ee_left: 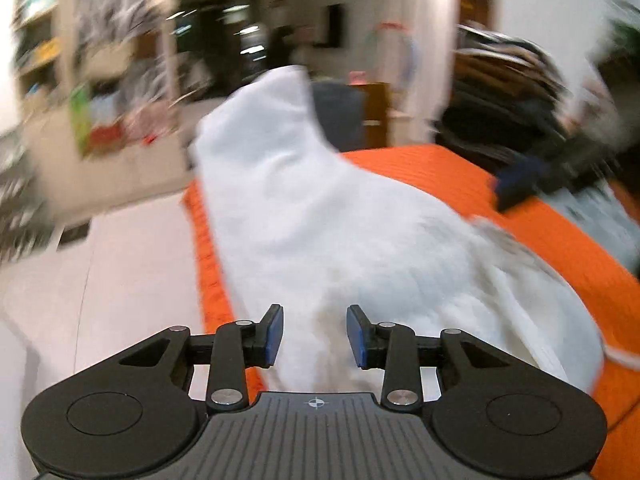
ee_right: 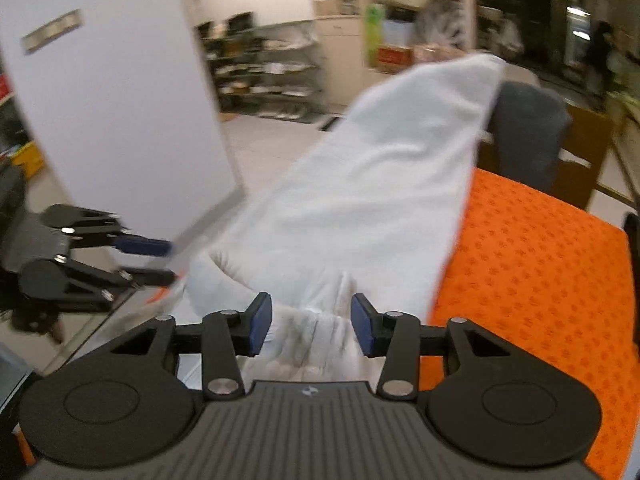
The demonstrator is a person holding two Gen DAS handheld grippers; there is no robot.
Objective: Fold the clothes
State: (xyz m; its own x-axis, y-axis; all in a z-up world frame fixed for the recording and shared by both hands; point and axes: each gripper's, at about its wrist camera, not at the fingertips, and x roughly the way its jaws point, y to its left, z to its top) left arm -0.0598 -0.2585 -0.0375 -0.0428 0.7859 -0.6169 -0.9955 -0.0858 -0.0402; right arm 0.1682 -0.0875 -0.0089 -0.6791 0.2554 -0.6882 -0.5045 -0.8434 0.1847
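Note:
A white garment [ee_left: 320, 224] lies lengthwise on the orange cloth-covered table [ee_left: 540, 240], its far end raised and blurred. My left gripper [ee_left: 315, 334] is open just above the garment's near end; white cloth shows between its blue pads, not pinched. In the right wrist view the same white garment [ee_right: 360, 200] runs away from me along the table's left side. My right gripper [ee_right: 312, 326] is open over its bunched near end. The left gripper [ee_right: 148, 258] also shows there at the left, open, beside the garment's edge.
A pile of dark folded clothes [ee_left: 516, 92] sits at the far right of the orange table [ee_right: 540, 280]. A dark blue item [ee_left: 520, 184] lies near it. A chair with a dark garment [ee_right: 528, 136] stands beyond the table. A white panel [ee_right: 112, 100] and shelves stand left.

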